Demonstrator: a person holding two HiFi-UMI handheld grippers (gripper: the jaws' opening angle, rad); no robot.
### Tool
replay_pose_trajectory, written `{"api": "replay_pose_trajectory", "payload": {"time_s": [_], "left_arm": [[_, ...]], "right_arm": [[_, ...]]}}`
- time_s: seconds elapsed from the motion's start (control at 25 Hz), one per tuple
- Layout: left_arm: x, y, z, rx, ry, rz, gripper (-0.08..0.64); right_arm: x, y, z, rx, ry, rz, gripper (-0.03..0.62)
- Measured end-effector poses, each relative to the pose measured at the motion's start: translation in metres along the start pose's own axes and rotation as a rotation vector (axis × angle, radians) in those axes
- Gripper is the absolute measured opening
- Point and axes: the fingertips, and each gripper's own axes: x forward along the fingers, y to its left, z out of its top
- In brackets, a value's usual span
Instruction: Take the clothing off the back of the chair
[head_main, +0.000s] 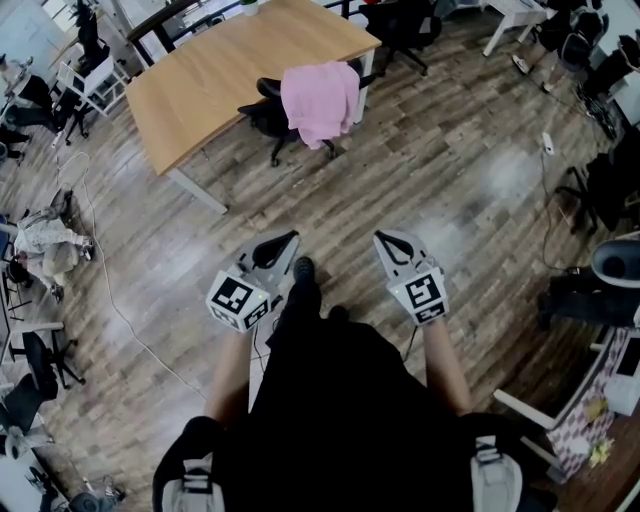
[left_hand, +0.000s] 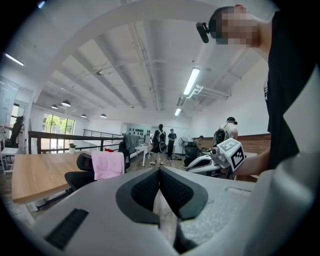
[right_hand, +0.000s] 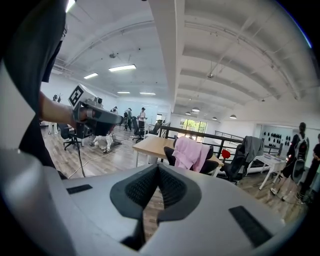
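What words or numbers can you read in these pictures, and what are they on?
No words or numbers can be read anywhere.
The left gripper's marker cube and the right gripper's marker cube: black-and-white square patterns only, no letters.
The pink clothing on the chair: no print shows.

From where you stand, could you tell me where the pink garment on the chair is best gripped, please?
Pinch the pink garment at its top fold, where it drapes over the chair back, coming from above on the open floor side. It hangs from that edge, so lifting there should free it.
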Motion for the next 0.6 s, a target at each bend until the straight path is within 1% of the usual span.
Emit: {"api": "replay_pose_trajectory", "payload": {"time_s": [0.2,0.48,0.6], "left_arm": [[0.01,0.029,0.004,-0.009,0.002,-0.012,0.002],[0.034,0.088,0.01,-0.016,0.009,-0.023,0.002],[0.042,0.116,0.014,-0.022,0.008,-0.029,0.002]], "right_arm": [[0.024,-0.014,0.005,0.017,0.031,-0.02,-0.002],[0.076,-0.038,0.017,0.002,0.045,-0.027,-0.002],[0.098,-0.048,0.023,0.014,0.062,-0.037,-0.002]]}}
